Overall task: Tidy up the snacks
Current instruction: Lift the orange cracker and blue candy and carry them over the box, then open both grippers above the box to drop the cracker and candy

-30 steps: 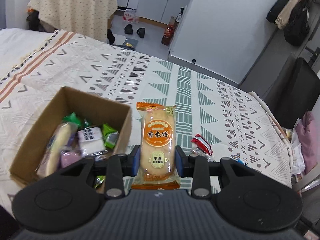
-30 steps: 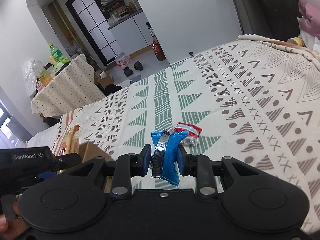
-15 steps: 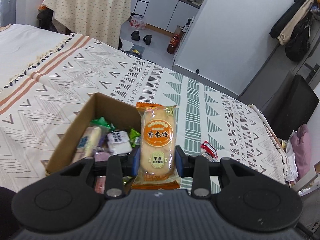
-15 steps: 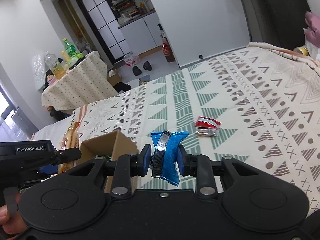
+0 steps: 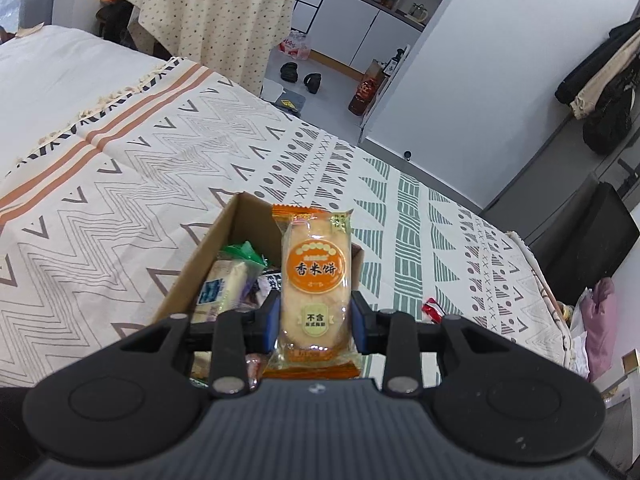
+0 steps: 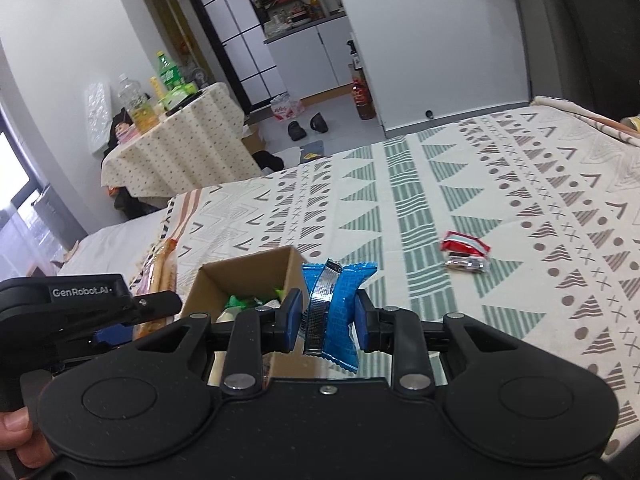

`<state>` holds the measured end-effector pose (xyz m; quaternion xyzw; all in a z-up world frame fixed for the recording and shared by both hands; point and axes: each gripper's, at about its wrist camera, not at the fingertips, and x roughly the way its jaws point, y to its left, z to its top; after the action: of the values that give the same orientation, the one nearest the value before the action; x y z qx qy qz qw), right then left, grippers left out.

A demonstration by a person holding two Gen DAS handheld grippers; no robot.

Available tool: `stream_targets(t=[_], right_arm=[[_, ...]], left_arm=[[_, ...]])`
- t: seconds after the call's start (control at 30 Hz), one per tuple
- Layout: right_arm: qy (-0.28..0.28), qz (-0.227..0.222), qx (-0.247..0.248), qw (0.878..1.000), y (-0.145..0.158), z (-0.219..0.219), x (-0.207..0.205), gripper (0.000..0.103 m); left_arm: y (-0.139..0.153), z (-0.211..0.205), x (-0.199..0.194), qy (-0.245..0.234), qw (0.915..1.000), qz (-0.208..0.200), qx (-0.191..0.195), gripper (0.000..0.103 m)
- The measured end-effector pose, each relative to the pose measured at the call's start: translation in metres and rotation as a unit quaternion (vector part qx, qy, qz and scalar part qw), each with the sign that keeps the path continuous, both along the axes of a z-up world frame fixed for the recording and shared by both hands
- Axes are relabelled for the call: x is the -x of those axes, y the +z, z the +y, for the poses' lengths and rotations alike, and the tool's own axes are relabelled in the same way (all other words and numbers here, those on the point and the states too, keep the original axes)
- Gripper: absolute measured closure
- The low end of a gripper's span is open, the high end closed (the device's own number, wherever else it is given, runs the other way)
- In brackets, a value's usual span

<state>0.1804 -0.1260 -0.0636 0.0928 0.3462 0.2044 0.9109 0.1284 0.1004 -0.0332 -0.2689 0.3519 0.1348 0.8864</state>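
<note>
My left gripper is shut on an orange rice cracker packet, held upright above the open cardboard box. Several wrapped snacks lie inside that box. In the right wrist view my right gripper is shut on a crumpled blue snack packet, just over the box's near right corner. The left gripper's body shows at the left there, the cracker packet edge-on in it. A red and white snack packet lies alone on the patterned bedspread, right of the box.
The bed's far edge drops to a grey floor with shoes and a bottle. A cloth-covered table with bottles stands beyond the bed. A dark chair and pink cloth are at the right side. A person's fingers hold the left gripper.
Both grippers have carried their packets leftward toward the box; the box now sits under the left gripper and beside the right one. The red packet has dropped back to the right.
</note>
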Motion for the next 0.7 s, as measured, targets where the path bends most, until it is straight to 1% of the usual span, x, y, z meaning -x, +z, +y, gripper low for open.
stream_targets(t=[0.2, 0.4, 0.5, 0.6, 0.67, 0.7], right_arm=[[0.017, 0.008, 0.012, 1.0, -0.005, 0.025, 0.001, 0.076], [0.027, 0.015, 0.023, 0.999, -0.009, 0.044, 0.002, 0.075], [0.033, 0.019, 0.027, 0.999, -0.011, 0.053, 0.001, 0.075], [0.042, 0.024, 0.029, 0.998, -0.013, 0.063, 0.001, 0.075], [0.048, 0.031, 0.026, 0.998, -0.015, 0.067, 0.001, 0.075], [0.049, 0.034, 0.026, 0.998, -0.015, 0.07, 0.002, 0.075]], left_arm=[[-0.012, 0.014, -0.001, 0.002, 0.9998, 0.01, 0.018, 0.069], [-0.029, 0.024, -0.004, -0.001, 0.9987, 0.025, 0.045, 0.069], [-0.034, 0.03, -0.006, 0.008, 0.9982, 0.035, 0.049, 0.064], [-0.038, 0.037, -0.007, 0.017, 0.9972, 0.041, 0.06, 0.057], [-0.039, 0.041, -0.006, 0.027, 0.997, 0.044, 0.058, 0.054], [-0.039, 0.043, -0.005, 0.03, 0.9969, 0.045, 0.057, 0.05]])
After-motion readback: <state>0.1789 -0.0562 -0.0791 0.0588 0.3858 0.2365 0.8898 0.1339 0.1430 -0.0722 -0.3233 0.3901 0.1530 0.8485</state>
